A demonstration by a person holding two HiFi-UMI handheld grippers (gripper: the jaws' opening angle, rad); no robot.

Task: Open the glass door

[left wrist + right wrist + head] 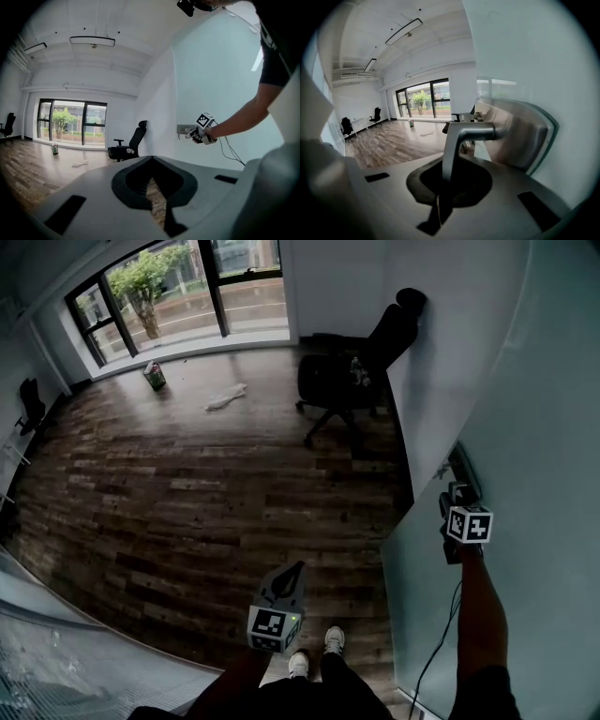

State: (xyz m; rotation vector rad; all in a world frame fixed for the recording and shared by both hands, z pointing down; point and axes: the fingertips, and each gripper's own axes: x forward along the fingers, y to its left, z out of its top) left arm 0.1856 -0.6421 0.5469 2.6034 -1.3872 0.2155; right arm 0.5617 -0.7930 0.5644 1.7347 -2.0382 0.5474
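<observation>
The frosted glass door [530, 418] stands at my right, swung into the room. Its metal lever handle [465, 135] sticks out from a steel plate [520, 133] and bends down between the jaws of my right gripper [439, 199], which is shut on it. In the head view the right gripper [454, 514] sits at the plate [463, 468] on the door's edge. The left gripper view shows the right gripper [198, 135] at the door [220, 79]. My left gripper [296, 568] hangs over the floor with its jaws together and nothing in them; its tips [152, 180] point into the room.
A black office chair [352, 371] stands against the white wall beyond the door. A white rag [225, 397] and a green container [155, 376] lie on the wood floor near the windows [178, 287]. Another chair [31, 404] is far left. A cable [436, 652] hangs by the door.
</observation>
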